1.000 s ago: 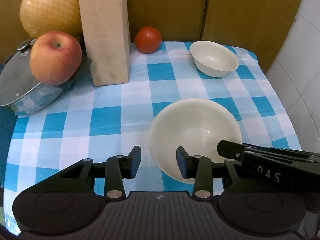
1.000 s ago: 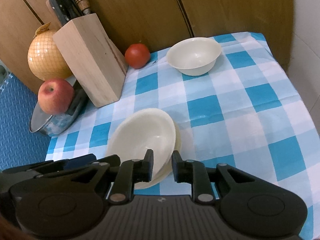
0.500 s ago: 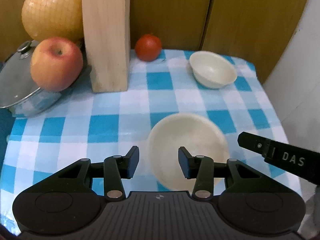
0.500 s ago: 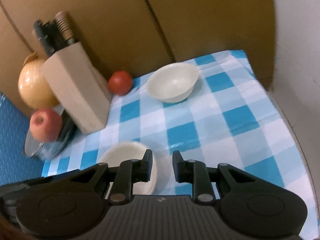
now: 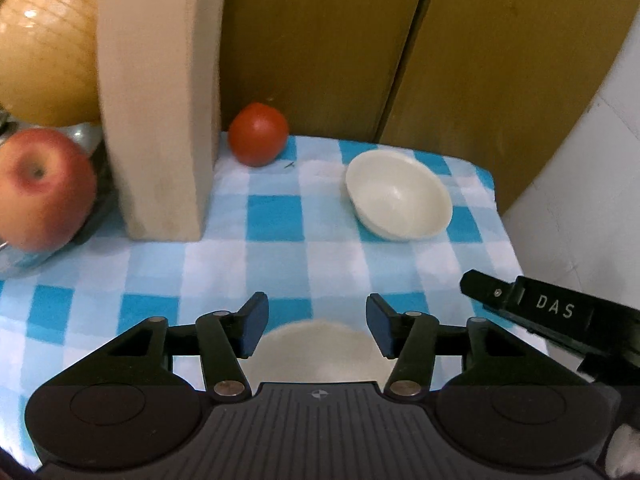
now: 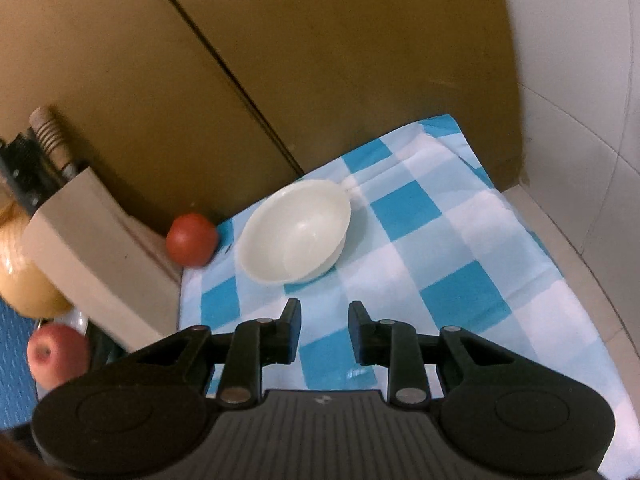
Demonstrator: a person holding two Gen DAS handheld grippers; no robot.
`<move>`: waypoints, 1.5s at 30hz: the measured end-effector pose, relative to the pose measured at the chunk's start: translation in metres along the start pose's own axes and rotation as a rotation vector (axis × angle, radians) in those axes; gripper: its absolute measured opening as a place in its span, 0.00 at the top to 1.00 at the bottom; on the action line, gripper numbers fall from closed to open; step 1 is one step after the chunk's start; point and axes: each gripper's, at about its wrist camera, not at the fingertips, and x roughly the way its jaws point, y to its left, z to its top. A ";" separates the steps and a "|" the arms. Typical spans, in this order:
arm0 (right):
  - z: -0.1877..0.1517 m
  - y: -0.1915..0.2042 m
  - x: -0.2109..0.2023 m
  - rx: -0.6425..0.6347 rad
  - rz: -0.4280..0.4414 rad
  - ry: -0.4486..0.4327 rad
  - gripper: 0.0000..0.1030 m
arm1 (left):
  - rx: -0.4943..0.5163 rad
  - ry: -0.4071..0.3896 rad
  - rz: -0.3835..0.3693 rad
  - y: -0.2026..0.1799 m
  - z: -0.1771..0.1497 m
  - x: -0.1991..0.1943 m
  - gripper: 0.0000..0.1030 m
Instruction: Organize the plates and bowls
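Note:
A small white bowl (image 5: 398, 194) (image 6: 296, 232) sits at the back right of the blue-checked cloth (image 5: 276, 216). A larger cream bowl on a plate (image 5: 320, 354) lies near the front, partly hidden under my left gripper (image 5: 316, 330), which is open and empty above it. My right gripper (image 6: 324, 330) is open and empty, raised above the cloth in front of the small bowl. Its body shows at the right edge of the left wrist view (image 5: 552, 320).
A wooden knife block (image 5: 158, 108) stands at the back left, with a tomato (image 5: 258, 134) beside it. An apple (image 5: 40, 188) rests on a pot lid, a pomelo (image 5: 44, 40) behind. Brown cabinet doors back the table; a white tiled wall (image 6: 580, 120) is at right.
Both grippers have risen and pulled back from the cream bowl and plate. The right gripper, narrowly open over the bowl's rim before, has swung toward the small bowl and opened wider.

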 end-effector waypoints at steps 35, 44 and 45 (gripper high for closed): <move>0.032 -0.020 0.090 0.098 0.028 -0.018 0.71 | -0.053 0.008 -0.100 -0.013 0.053 0.099 0.49; 0.026 -0.019 0.102 0.071 0.046 0.039 0.88 | -0.055 0.041 -0.111 -0.011 0.052 0.116 0.66; 0.026 -0.020 0.101 0.072 0.047 0.042 0.89 | -0.049 0.046 -0.109 -0.012 0.052 0.117 0.67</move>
